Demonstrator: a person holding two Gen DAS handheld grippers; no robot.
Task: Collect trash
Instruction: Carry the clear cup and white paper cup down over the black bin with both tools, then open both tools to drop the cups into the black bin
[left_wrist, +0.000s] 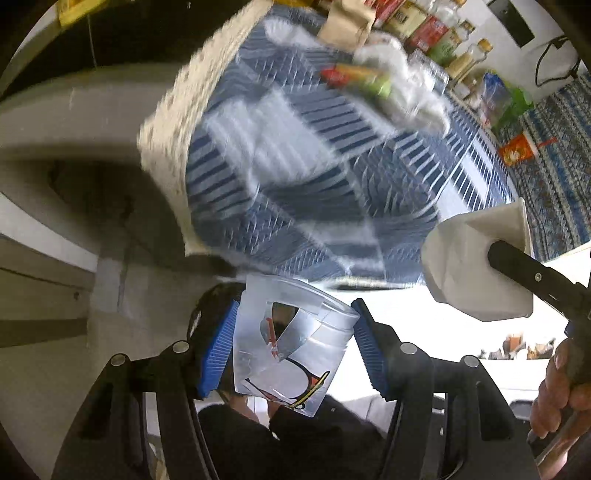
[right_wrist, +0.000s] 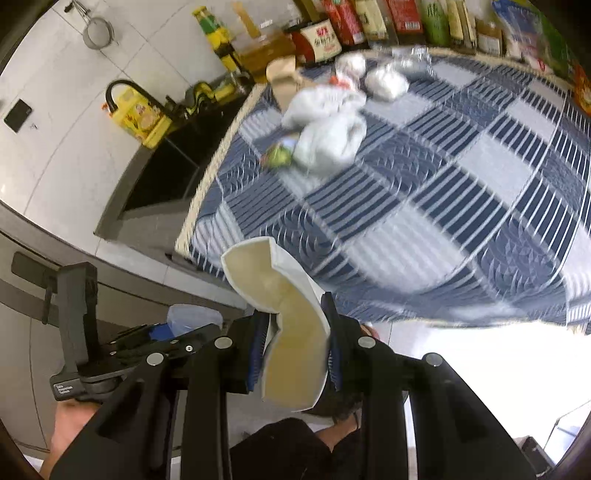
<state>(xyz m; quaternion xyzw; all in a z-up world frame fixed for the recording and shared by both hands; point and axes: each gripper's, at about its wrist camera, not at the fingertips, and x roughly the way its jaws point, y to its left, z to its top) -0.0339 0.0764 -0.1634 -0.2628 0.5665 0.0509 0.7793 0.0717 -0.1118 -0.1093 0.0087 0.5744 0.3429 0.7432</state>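
Observation:
My left gripper is shut on a clear plastic cup with a printed logo, its blue pads on either side of it. My right gripper is shut on a squashed white paper cup, which also shows in the left wrist view. Both hang just off the near edge of the blue checked tablecloth. Far across the cloth lie crumpled white wads, a green and red wrapper and a brown paper bag. The left gripper with the clear cup is at the left of the right wrist view.
Bottles and packets line the back of the table. A black sink with a faucet and a yellow bottle lies left of the cloth. Grey cabinet fronts run below, and a person's dark-clothed legs are beneath the grippers.

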